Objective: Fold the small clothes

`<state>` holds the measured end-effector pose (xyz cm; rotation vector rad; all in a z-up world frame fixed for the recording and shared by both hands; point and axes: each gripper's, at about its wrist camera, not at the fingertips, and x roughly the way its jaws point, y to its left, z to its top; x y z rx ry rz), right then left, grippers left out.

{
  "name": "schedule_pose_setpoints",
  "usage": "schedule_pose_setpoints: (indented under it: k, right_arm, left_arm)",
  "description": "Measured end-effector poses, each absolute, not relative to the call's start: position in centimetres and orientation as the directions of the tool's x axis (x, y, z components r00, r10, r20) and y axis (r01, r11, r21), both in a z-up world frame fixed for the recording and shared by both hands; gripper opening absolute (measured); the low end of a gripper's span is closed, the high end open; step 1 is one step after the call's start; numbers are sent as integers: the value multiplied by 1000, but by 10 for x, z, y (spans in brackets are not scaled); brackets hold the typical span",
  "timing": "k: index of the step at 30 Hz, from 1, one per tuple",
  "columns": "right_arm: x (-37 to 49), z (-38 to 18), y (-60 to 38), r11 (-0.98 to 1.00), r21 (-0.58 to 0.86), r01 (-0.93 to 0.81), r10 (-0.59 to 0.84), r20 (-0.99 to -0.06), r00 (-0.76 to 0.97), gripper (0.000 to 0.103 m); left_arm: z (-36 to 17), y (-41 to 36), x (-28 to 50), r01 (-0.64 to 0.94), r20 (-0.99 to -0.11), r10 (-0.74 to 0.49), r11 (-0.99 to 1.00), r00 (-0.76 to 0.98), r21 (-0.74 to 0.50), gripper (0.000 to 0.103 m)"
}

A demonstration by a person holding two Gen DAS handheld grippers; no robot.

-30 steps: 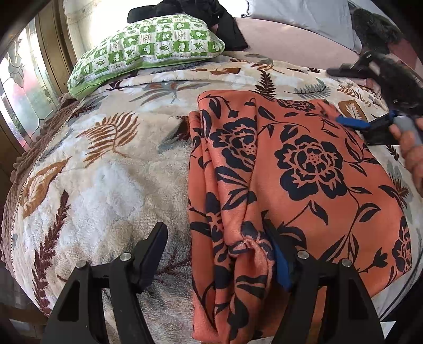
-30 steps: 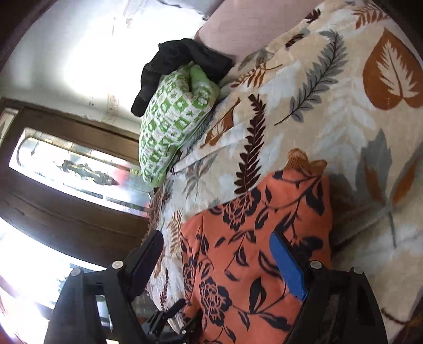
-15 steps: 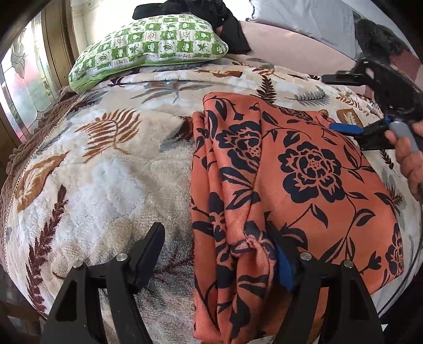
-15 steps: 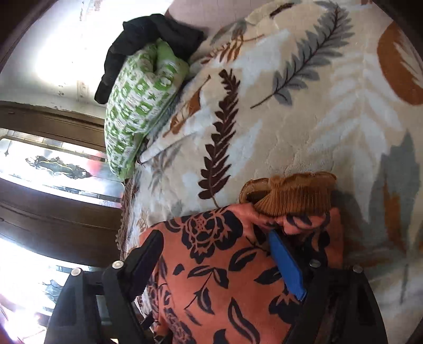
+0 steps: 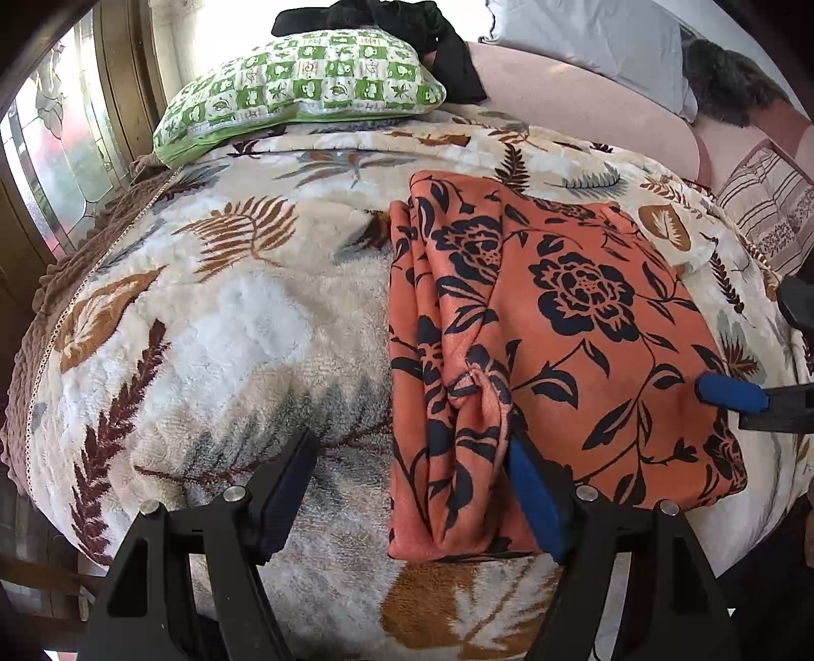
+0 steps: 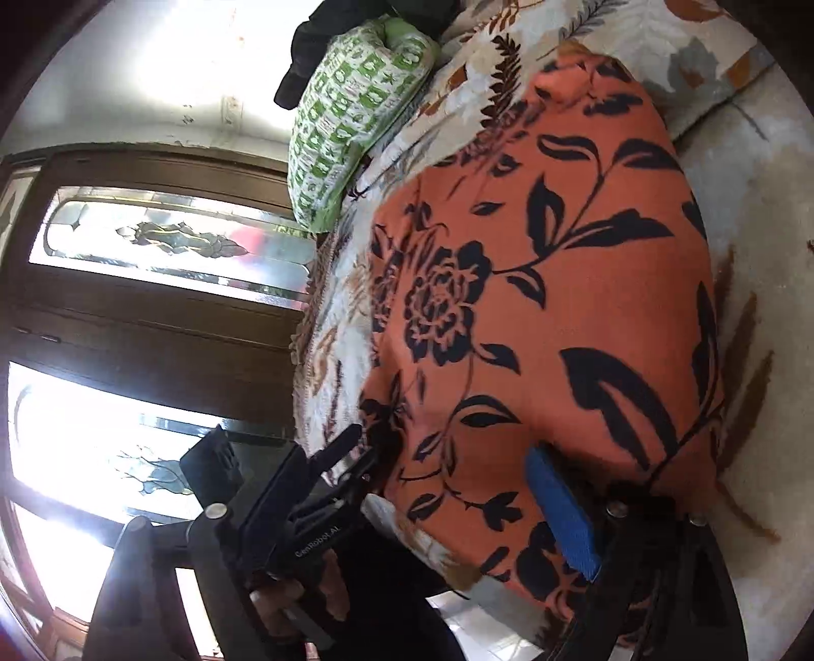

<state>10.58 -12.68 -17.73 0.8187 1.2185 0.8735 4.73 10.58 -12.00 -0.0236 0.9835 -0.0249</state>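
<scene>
Bedding covers the whole work surface: a plush leaf-print blanket (image 5: 213, 325) spread over the bed, with a green checked pillow (image 5: 305, 86) at its far end and dark clothing (image 5: 407, 20) heaped behind that pillow. Stained-glass door panels (image 6: 152, 244) in dark wood stand beyond the bed's left side.

Task item: an orange garment with black floral print (image 5: 559, 325) lies folded on the blanket, right of centre in the left wrist view. Its left edge is bunched in lengthwise pleats; the remainder lies fairly flat.

Left tool (image 5: 407, 488): low at the near edge of the bed, pointing along the bed toward the pillow. Its fingers are spread wide. The left finger sits over bare blanket; the blue-padded right finger (image 5: 534, 503) touches the gathered near-left part of the garment. Nothing is clamped between them.

Right tool (image 6: 453, 488): rolled on its side, at the garment's near right portion. Its blue pad (image 6: 559, 513) presses against the cloth; the fingers stand apart, the other clear of the fabric. In the left wrist view its blue tip (image 5: 727, 391) rests on the garment's right side.

A hand (image 6: 300, 600) grips the left tool's handle, seen from the right wrist camera.
</scene>
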Motion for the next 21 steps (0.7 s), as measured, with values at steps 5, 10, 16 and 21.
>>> schedule_pose_setpoints:
  k: [5,10,16,21]
  right_arm:
    - [114,-208,-132,459,887,-55,884,-450,128,90]
    - [107,-207,-136,434,898,-69,894,-421,154,90]
    - [105,-208,-141,421,904,-67,900,-408,152,90]
    - [105,-210,-142,404,912,-69,908,-390,155,90]
  left_arm:
    - [-109,123,56,-33,-827,-153,979,541,-202,76]
    - [-135,133,67,-95,-885,-136,976,445,-197,53]
    - [-151,152,63,-218,-921,4,972,389,-88,4]
    - [-113,147,57,-155,-872,-89,971,482,-184,27]
